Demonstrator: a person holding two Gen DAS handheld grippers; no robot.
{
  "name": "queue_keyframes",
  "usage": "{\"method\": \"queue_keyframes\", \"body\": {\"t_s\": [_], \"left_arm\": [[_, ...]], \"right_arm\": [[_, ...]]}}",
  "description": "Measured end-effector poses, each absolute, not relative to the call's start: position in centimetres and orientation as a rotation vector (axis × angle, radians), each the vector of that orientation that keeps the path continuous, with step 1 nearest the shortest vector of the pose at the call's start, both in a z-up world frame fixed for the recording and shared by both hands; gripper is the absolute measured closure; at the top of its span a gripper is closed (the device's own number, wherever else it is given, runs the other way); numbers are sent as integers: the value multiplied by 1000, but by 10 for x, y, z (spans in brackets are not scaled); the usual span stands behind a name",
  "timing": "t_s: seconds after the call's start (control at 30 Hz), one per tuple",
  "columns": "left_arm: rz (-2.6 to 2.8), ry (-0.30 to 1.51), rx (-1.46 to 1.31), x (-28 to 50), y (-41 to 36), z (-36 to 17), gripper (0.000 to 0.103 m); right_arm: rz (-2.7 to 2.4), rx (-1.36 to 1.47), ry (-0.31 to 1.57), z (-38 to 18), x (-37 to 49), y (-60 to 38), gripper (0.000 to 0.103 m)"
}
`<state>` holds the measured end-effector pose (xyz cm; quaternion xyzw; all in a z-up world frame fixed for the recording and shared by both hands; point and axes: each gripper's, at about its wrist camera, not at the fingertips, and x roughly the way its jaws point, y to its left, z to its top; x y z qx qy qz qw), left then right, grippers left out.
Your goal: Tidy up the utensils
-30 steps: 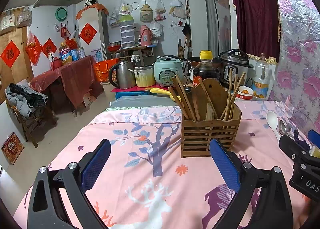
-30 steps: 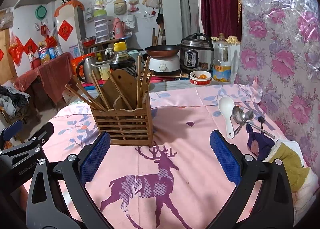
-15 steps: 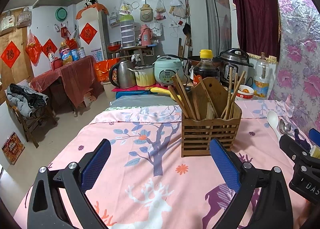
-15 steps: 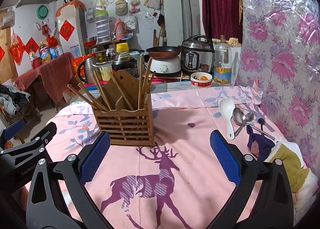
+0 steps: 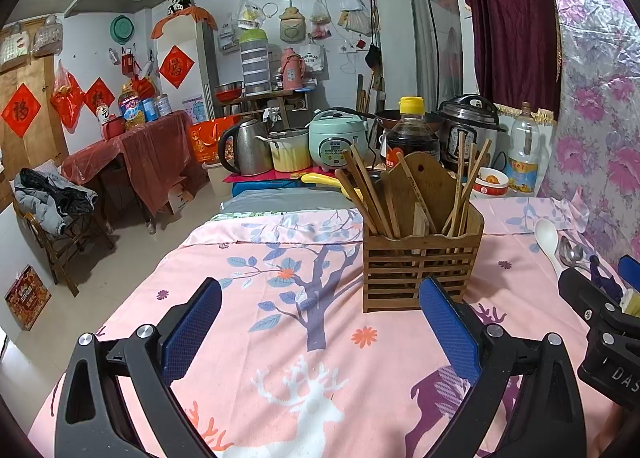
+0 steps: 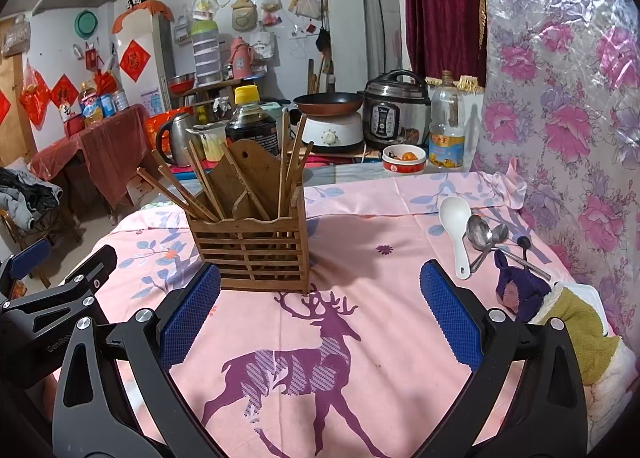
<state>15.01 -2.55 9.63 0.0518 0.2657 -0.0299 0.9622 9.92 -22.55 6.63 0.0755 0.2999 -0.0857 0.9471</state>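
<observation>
A slatted wooden utensil holder (image 5: 422, 262) with several chopsticks and a wooden board stands on the pink deer-print tablecloth (image 5: 280, 298); it also shows in the right wrist view (image 6: 250, 248). A white plastic spoon (image 6: 456, 226) and two metal spoons (image 6: 482, 234) lie on the cloth at the right; the white spoon also shows in the left wrist view (image 5: 548, 238). My left gripper (image 5: 320, 322) is open and empty, near the holder's front left. My right gripper (image 6: 320, 306) is open and empty, between the holder and the spoons.
A purple and an olive cloth (image 6: 560, 310) lie at the table's right edge by the floral wall. Behind the table stand a soy sauce bottle (image 5: 410, 130), rice cookers, a kettle (image 5: 244, 146) and an oil bottle (image 6: 446, 130). The floor drops off at the left.
The right gripper has drifted slightly forward and left toward the holder. The left gripper has hardly moved. Both stay open.
</observation>
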Motion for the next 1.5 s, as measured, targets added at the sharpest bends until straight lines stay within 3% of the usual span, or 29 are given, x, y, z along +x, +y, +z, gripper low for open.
{"method": "queue_keyframes", "body": {"t_s": [1.5], "left_arm": [[-61, 563, 112, 146, -20, 92, 6]], "right_arm": [[-174, 159, 614, 63, 98, -222, 7]]}}
